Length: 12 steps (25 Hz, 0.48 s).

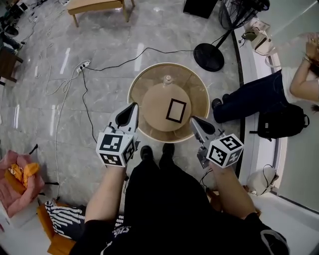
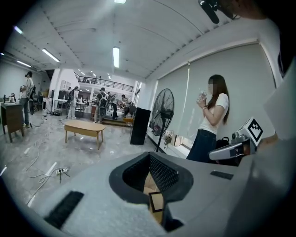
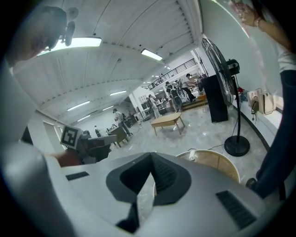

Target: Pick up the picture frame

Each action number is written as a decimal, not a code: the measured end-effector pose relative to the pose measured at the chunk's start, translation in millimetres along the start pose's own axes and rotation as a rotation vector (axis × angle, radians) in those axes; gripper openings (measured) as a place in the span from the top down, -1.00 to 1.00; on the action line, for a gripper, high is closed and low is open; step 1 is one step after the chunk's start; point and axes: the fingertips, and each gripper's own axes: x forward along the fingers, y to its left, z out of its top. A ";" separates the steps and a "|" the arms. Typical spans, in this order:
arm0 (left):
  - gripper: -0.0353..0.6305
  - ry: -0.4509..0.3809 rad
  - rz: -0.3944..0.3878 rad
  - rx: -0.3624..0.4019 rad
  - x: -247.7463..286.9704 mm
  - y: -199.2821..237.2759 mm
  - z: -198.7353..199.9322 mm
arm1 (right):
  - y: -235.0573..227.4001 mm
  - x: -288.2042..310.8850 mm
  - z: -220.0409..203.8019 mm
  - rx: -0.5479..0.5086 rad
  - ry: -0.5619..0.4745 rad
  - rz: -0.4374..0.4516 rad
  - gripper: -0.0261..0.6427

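A small dark-rimmed picture frame (image 1: 176,110) lies flat on the raised middle of a round tan table (image 1: 199,87), right of its centre. In the left gripper view a piece of the picture frame (image 2: 156,202) shows through the slit between the jaws. My left gripper (image 1: 132,108) hovers shut near the table's near-left rim, nothing in it. My right gripper (image 1: 193,121) hovers shut at the near-right rim, just short of the frame, also holding nothing. In the right gripper view the round table (image 3: 222,164) lies ahead and to the right.
A standing fan's round base (image 1: 209,57) and pole stand beyond the table on the right. A person (image 1: 259,92) stands close at the right by a black bag (image 1: 281,121). Cables and a power strip (image 1: 82,65) trail over the floor at left. A low wooden table (image 1: 97,6) stands further off.
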 end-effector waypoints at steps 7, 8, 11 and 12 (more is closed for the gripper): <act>0.87 0.066 -0.048 -0.020 40.9 22.2 -50.6 | -38.0 54.3 -37.7 0.014 0.083 -0.079 0.91; 0.87 0.073 -0.051 -0.025 47.8 26.0 -57.5 | -43.1 63.7 -46.2 0.022 0.095 -0.087 0.91; 0.87 0.105 -0.069 -0.042 68.4 37.7 -83.8 | -57.1 87.2 -69.7 0.050 0.120 -0.117 0.90; 0.87 0.120 -0.075 -0.043 74.0 41.5 -94.2 | -61.2 92.9 -78.3 0.062 0.127 -0.128 0.90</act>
